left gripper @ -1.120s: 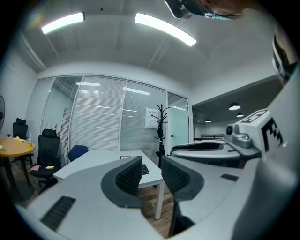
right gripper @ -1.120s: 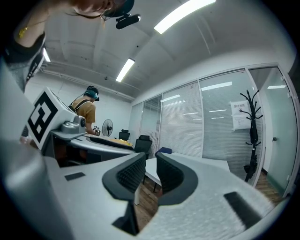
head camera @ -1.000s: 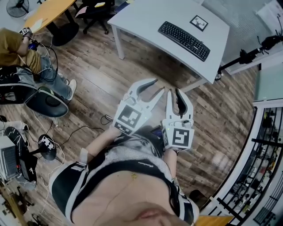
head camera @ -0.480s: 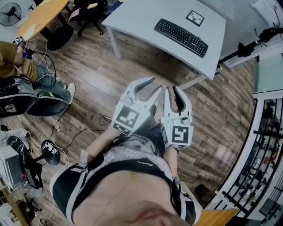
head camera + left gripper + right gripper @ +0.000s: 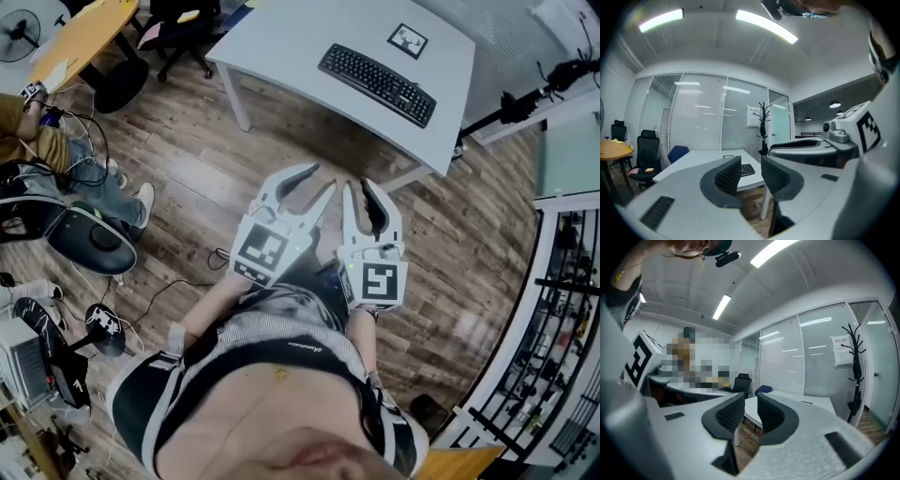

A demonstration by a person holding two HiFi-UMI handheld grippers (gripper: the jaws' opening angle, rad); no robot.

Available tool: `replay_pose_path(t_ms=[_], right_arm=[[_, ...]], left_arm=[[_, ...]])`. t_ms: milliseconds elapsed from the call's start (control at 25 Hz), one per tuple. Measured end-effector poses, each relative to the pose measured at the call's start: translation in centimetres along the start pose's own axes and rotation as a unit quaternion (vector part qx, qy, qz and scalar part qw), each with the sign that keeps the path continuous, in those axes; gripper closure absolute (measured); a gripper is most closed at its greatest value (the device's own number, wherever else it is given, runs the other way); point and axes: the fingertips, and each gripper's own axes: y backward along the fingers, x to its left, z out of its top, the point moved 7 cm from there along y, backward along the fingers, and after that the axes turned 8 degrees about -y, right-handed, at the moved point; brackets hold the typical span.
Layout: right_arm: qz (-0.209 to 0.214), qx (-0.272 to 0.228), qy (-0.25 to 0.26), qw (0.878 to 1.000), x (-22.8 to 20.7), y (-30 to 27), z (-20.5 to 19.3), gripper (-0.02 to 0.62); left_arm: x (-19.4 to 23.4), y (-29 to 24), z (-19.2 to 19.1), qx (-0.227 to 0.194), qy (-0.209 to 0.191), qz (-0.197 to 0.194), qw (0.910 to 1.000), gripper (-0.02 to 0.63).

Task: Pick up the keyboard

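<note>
Black flat keyboard: untouched on white desk, nearer than a second ago. Left gripper, right gripper: jaws drawn together, empty (approach underway; grasp pending).

Black keyboard; white table; brown wood-grain floor; chair seemingly blue.

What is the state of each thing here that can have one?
left gripper, shut, empty, held over the floor short of the table.
right gripper, shut, empty, beside the left one.
keyboard, lying flat on the white table, untouched.
marker card, flat on the table beside the keyboard.
</note>
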Motion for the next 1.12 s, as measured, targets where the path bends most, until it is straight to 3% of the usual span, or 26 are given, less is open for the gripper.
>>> replay_pose_path(t_ms=[680,920,1120], right_arm=[[0.001,0.006,-0.031,0.999,-5.9,-6.8,0.1,0.509],[0.023,-0.011,-0.064,0.998,-8.7,-10.2,1.4,0.509],[0.035,-0.003,-0.032,0.999,-10.4,-12.5,2.3,0.509]], left_arm=[[3.6,-8.7,-0.3,0.019,0.005,-0.02,0.9996,0.491],[5.7,-11.9,0.5,0.019,0.002,-0.006,0.9998,0.491],[7.1,-14.2,1.1,0.023,0.004,0.01,0.9997,0.491]])
